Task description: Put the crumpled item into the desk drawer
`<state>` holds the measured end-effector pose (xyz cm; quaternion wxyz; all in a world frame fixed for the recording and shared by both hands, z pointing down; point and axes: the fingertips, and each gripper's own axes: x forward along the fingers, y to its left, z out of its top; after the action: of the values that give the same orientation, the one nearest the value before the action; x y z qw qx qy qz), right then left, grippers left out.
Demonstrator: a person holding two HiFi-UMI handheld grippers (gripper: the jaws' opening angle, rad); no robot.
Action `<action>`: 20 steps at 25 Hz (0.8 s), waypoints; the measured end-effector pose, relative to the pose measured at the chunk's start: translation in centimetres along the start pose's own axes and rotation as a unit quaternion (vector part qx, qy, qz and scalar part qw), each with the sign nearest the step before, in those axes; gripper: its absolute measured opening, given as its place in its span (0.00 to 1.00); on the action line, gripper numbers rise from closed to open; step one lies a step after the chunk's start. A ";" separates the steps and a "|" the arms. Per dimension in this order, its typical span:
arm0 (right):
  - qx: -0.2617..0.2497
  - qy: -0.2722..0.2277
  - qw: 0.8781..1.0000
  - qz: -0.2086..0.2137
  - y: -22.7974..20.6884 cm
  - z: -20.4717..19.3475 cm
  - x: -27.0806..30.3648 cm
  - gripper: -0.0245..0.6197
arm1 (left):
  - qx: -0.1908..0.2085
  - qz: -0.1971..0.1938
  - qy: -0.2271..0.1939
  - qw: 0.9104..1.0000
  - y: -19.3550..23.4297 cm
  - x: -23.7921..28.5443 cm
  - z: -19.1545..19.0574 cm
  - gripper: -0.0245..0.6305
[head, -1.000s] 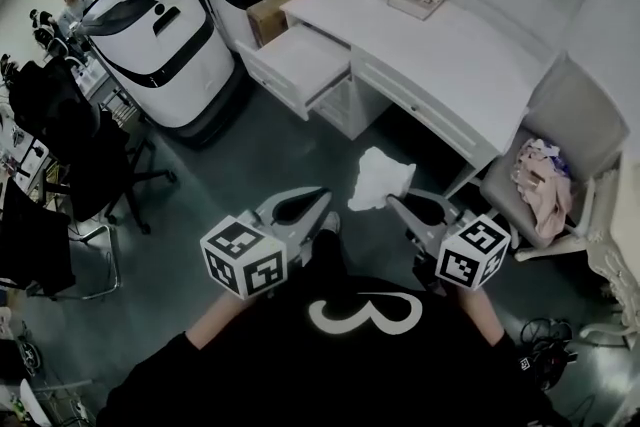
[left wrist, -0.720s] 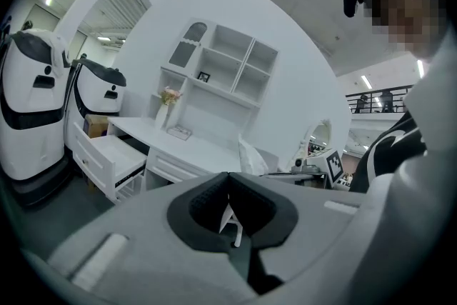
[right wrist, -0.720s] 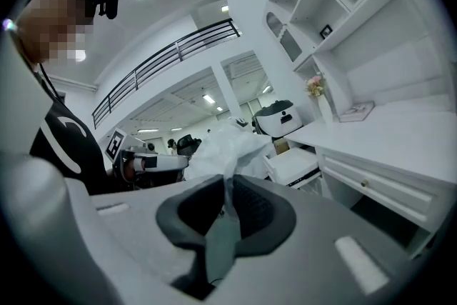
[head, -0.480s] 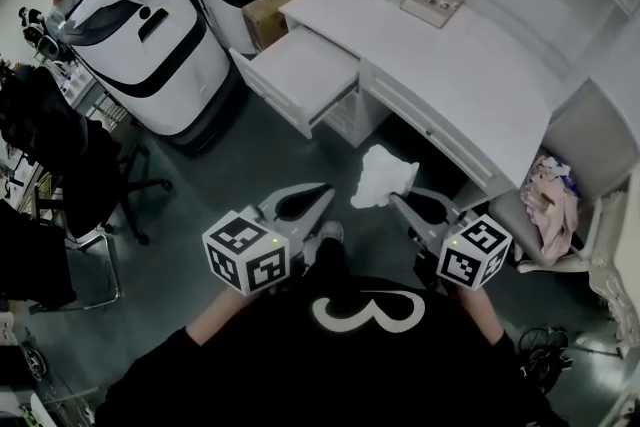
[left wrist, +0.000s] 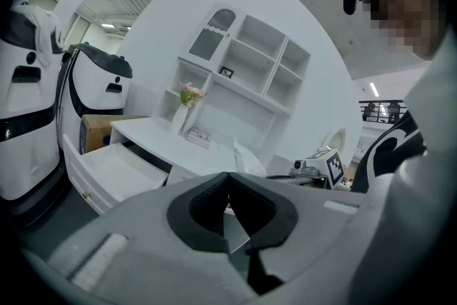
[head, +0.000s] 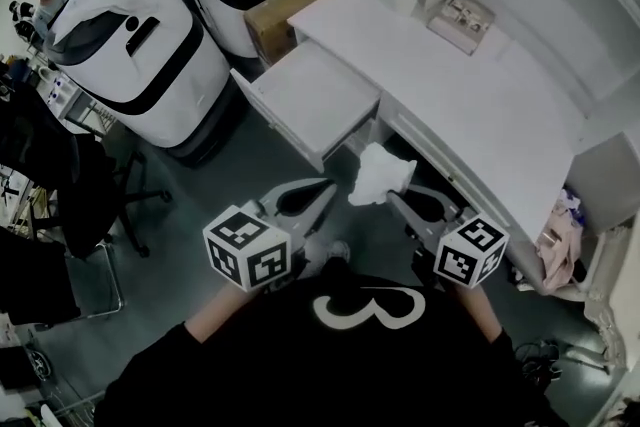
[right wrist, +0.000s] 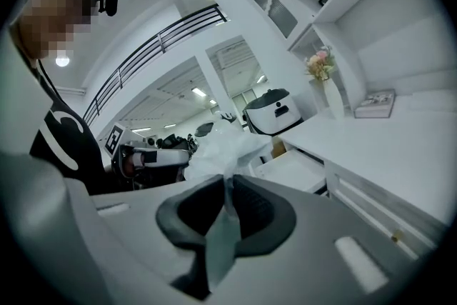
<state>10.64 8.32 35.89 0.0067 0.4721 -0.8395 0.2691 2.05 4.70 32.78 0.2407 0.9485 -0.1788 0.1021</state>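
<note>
1. Crumpled white item (head: 380, 173): pinched in right gripper (head: 394, 198), held in the air just beside the desk (head: 470, 85) front; not yet in the drawer.
2. Right gripper: jaws clamped on a fold of the item, bulk bunched beyond the tips.
3. Left gripper (head: 328, 188): jaws pressed together, nothing between.
4. Drawer (head: 315, 100): already pulled out, near the item.
5. Done: pickup. Left, by judgement: carry over the drawer, release inside.
</note>
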 end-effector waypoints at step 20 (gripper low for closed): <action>-0.027 0.029 0.999 0.008 -5.6 5.4 13.5 0.11 | -0.018 0.034 -0.018 0.999 14.1 2.6 5.3 0.05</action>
<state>8.94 -7.11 37.41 0.0418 0.4573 -0.8495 0.2597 -0.51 -10.22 34.86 0.2510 0.9390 -0.2172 0.0902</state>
